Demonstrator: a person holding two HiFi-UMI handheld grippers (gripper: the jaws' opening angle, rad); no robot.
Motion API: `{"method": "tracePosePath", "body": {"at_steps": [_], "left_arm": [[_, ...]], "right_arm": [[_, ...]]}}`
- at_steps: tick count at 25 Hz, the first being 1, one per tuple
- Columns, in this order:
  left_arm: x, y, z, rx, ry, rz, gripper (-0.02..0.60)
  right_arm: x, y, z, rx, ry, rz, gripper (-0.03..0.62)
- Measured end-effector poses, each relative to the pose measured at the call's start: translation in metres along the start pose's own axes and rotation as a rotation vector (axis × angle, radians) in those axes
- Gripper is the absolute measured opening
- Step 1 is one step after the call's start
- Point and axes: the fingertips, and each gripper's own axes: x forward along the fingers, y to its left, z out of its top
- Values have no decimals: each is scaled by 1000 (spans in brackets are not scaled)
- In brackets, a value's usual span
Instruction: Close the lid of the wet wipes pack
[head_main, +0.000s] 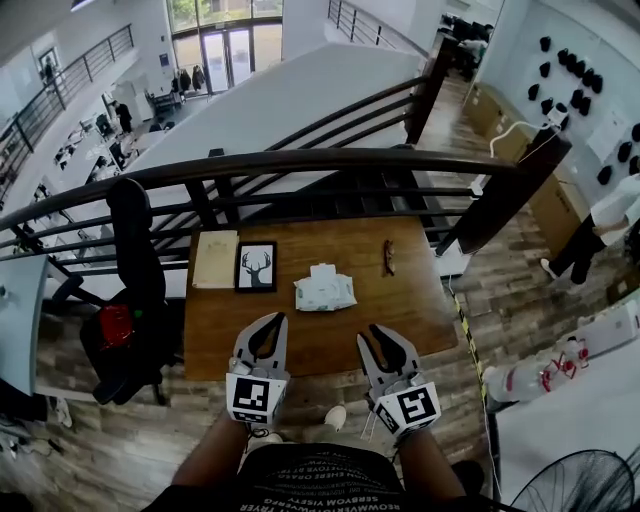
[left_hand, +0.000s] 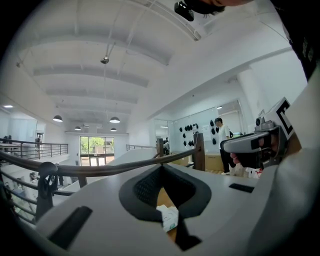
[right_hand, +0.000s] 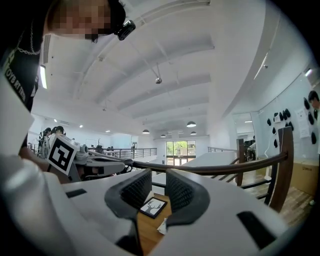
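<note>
1. Railing (head_main: 300, 160): a dark, curved handrail with bars. It runs along the far edge of the counter, and an open hall lies below it.
2. Counter (head_main: 330, 345): a brown wooden top set against the railing. It carries items 6 to 9.
3. Office chair (head_main: 135, 250): black, standing at the counter's left end, with a red item low on it.
4. Left gripper (head_main: 268, 325): pale grey, held level over the counter's near edge, left of centre. Its marker cube faces the person. The fingers are pressed together at the tips with nothing caught between them. In the left gripper view, the hollow behind the tips frames the white pack.
5. Right gripper (head_main: 383, 338): the same build, held just to the right of the left one and apart from it. The fingers are spread and hold nothing. In the right gripper view, the gap frames the deer picture and a corner of the pack.
6. Booklet (head_main: 215, 259): beige, lying flat at the counter's far left.
7. Framed picture (head_main: 256, 266): a deer drawing in a black frame, lying just beside the booklet's right edge.
8. Wet wipes pack (head_main: 324, 290): white, near the counter's middle. It lies right of the framed picture and apart from it, ahead of both grippers and touched by neither. Its lid's position cannot be made out.
9. Small dark object (head_main: 389, 257): slim, lying right of the pack and apart from it. What it is cannot be made out.
</note>
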Motion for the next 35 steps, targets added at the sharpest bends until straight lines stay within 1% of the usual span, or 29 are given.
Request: {"method": "tracePosePath", "body": {"at_steps": [6, 13, 19, 23, 28, 35], "left_arm": [[17, -9, 2, 2, 23, 35, 26], [33, -17, 12, 10, 11, 107, 26], [41, -26, 13, 17, 15, 157, 26], [42, -33, 12, 26, 26, 164, 26], [41, -35, 14, 34, 36, 162, 26], [53, -22, 8, 26, 40, 159, 26]], "right_arm": [[10, -22, 1, 3, -3, 61, 98], [16, -47, 6, -7, -14, 127, 98], [18, -68, 1, 11, -19, 171, 98], [16, -74, -6, 28, -7, 187, 98], [21, -71, -12, 38, 6, 207, 98], [39, -74, -26, 42, 44, 205, 98]]}}
